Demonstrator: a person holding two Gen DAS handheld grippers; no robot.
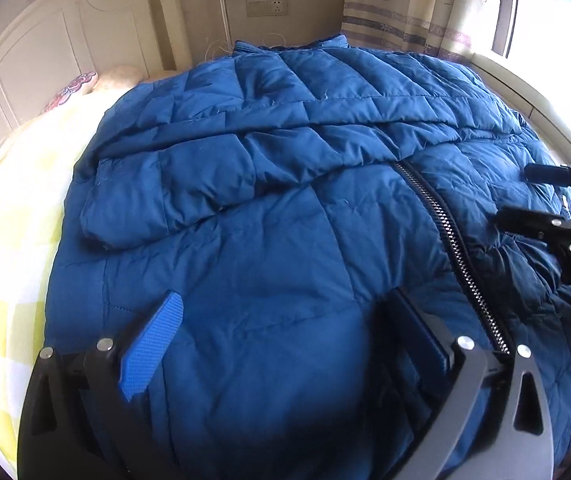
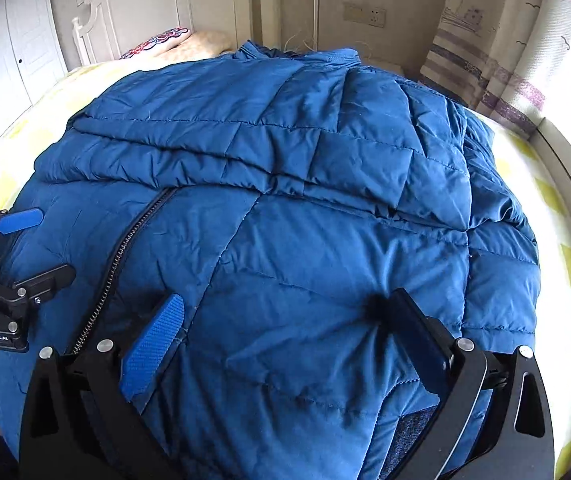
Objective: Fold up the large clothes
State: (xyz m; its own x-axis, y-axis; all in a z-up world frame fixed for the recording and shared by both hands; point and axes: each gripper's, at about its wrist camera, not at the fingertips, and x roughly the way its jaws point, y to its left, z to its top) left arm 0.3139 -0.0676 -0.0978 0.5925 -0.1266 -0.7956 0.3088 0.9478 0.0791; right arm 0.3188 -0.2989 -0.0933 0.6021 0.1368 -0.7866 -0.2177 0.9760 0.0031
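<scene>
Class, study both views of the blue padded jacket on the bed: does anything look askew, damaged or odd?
Nothing damaged. The jacket lies zipped, both sleeves folded across the chest, slightly rumpled. Both claws, left and right, are open above the hem.

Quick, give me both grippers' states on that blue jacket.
Left gripper: open, over the blue jacket, holding nothing.
Right gripper: open, holding nothing.

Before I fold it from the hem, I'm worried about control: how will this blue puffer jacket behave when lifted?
The blue puffer jacket will probably flop and drape, since its quilted panels already crease softly. Its smooth shell looks slippery. The padding likely springs back, so folds may not stay flat.
</scene>
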